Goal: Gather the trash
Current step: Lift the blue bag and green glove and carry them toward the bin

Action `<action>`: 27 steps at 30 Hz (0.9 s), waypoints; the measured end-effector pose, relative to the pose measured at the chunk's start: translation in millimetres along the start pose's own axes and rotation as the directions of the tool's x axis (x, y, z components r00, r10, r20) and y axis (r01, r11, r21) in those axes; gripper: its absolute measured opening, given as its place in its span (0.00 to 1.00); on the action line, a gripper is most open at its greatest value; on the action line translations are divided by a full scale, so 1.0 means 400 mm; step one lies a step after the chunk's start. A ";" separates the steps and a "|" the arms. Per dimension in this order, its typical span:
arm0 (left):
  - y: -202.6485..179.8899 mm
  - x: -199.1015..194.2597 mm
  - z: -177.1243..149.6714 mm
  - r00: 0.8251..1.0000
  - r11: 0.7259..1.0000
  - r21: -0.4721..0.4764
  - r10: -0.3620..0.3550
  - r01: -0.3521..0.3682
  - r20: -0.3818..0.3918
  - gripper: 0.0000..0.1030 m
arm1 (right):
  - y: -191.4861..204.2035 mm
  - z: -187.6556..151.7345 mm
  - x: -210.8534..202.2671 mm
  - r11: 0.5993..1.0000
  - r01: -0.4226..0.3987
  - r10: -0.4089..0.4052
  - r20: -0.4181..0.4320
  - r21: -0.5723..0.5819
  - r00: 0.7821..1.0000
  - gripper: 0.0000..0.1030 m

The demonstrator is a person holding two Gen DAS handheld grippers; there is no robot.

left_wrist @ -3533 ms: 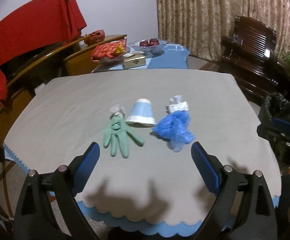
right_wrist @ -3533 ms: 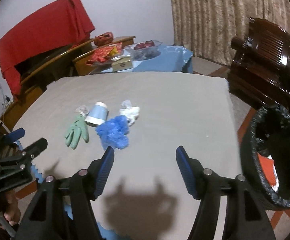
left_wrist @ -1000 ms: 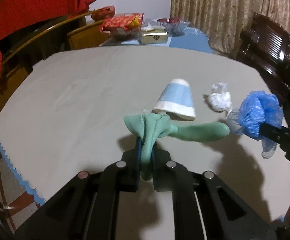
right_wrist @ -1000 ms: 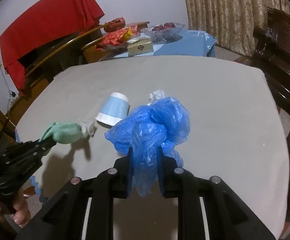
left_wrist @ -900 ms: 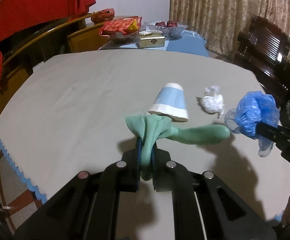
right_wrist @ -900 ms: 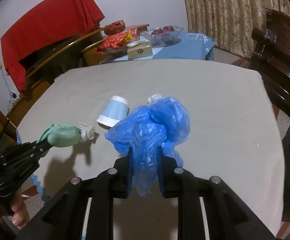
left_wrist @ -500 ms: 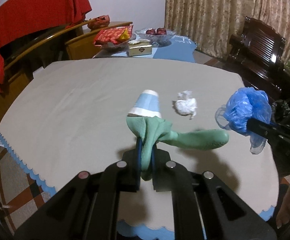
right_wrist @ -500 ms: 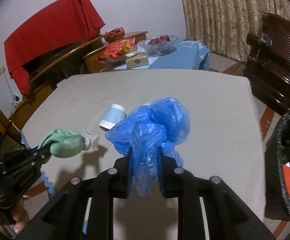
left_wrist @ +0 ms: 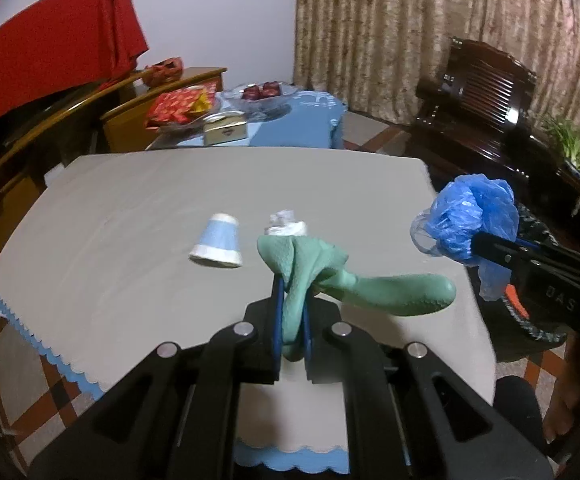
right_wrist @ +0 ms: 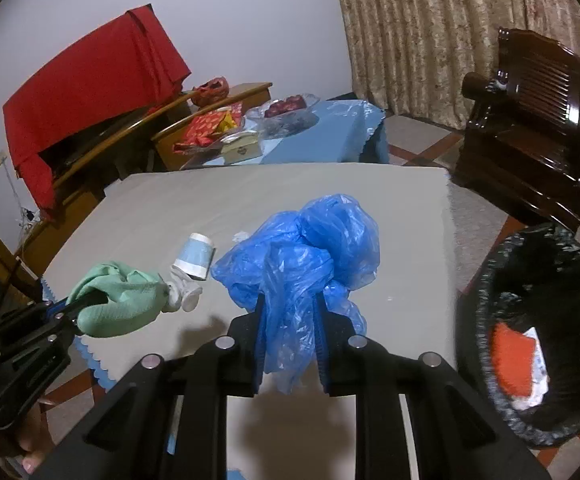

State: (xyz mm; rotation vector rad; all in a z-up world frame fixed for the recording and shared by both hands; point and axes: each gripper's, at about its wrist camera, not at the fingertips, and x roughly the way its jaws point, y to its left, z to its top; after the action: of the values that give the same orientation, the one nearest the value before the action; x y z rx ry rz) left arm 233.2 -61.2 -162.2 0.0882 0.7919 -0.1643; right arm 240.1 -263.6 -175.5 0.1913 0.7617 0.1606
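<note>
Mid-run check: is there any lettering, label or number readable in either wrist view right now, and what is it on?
"DAS", seen upside down: on the black body of the right gripper, in the left wrist view.
Small tin box on the far table: a dark emblem, too small to read.
Red snack packet: pattern only, too blurred to read.

A red cloth (right_wrist: 89,80) hangs over furniture beyond the worktop's (right_wrist: 249,200) far left corner. Past the far edge, a blue-covered side table (right_wrist: 330,136) carries a fruit bowl (right_wrist: 285,110), a small box (right_wrist: 243,148) and red packets (right_wrist: 207,124). A dark wooden chair (right_wrist: 538,92) stands before the curtain (right_wrist: 430,28).
</note>
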 end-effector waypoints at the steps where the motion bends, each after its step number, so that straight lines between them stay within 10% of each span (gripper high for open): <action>1: -0.014 -0.003 0.002 1.000 1.000 0.006 -0.005 0.005 0.001 0.07 | -0.014 0.001 -0.010 1.000 0.002 -0.002 0.002 0.001 1.000 0.20; 27: -0.531 0.012 0.077 0.986 0.974 0.153 -0.166 0.166 -0.013 0.07 | -0.475 -0.031 -0.177 0.981 0.181 -0.182 0.001 0.068 0.983 0.20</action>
State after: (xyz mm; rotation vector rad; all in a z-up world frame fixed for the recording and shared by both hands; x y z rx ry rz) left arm 219.9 -275.1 -147.7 0.1680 0.7864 -0.3836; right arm 195.4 -461.8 -180.7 0.1851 0.7736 -0.0388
